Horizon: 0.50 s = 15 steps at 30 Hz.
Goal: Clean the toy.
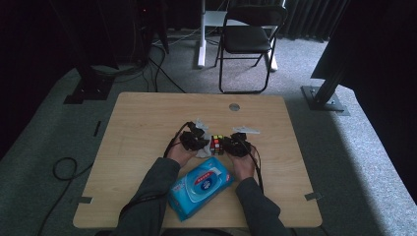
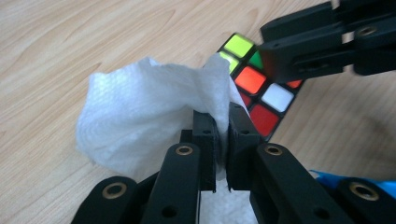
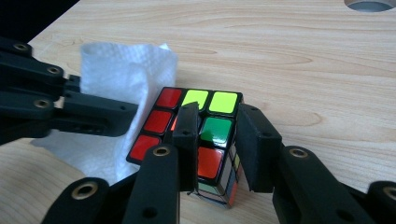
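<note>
A colour-sticker puzzle cube [image 1: 217,144] rests on the wooden table [image 1: 147,128], between my two grippers. My right gripper [image 1: 227,145] is shut on the cube [image 3: 219,102]. In the right gripper view, one jaw lies over its top face and the other against its right side, the gripper [image 3: 217,121] coming in from the near side. My left gripper [image 2: 222,116] is shut on a crumpled white wipe [image 2: 140,107], held against the left side of the cube [image 2: 254,88]. The wipe [image 3: 121,74] hangs beside the red face, with the left gripper [image 3: 70,112] behind it.
A blue pack of wet wipes [image 1: 199,187] lies near the table's front edge between the person's forearms. A round cable hole [image 1: 234,106] sits at the table's far middle. A black folding chair [image 1: 251,34] stands on the carpet beyond the table.
</note>
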Motion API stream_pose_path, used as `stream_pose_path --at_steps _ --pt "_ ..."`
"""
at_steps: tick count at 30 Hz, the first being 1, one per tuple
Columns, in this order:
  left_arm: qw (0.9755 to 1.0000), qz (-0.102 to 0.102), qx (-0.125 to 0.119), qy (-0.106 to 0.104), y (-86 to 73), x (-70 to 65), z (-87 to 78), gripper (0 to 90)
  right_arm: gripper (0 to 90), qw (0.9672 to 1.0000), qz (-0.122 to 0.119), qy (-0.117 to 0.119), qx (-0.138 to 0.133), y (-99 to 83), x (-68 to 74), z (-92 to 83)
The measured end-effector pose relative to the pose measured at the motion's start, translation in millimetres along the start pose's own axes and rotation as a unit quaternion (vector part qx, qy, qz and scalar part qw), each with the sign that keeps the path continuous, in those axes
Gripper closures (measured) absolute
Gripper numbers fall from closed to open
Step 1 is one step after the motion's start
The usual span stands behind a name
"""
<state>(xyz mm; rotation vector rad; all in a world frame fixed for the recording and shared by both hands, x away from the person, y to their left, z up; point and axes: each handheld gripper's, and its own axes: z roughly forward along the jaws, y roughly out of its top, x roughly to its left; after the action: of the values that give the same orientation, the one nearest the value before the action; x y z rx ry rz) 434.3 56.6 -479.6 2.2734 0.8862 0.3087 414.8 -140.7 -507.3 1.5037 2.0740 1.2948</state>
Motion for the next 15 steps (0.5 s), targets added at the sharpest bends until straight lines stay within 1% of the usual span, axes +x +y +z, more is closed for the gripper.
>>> stream_pose_path --at_steps 3,7,9,11,15 --pt "1.0 0.0 0.001 -0.001 0.7 -1.3 0.2 84.3 70.2 1.0 0.0 0.0 0.0 0.0 0.0 0.0" --pt "0.9999 0.003 0.015 0.001 -0.9 -2.9 6.1 84.3 70.2 1.0 0.0 0.0 0.0 0.0 -0.1 0.0" --pt "0.9999 0.001 0.014 0.001 -1.7 -2.1 6.7 84.5 70.2 1.0 0.0 0.0 0.0 0.0 -0.1 0.0" --pt "0.9998 0.01 0.016 0.009 -1.9 -3.1 7.3 84.5 70.2 1.0 -0.001 0.0 0.0 0.0 -0.2 0.0" --pt "0.9997 0.011 0.018 0.013 -1.5 -3.8 7.5 84.5 70.2 1.0 0.0 0.0 0.0 0.1 -0.2 0.0"
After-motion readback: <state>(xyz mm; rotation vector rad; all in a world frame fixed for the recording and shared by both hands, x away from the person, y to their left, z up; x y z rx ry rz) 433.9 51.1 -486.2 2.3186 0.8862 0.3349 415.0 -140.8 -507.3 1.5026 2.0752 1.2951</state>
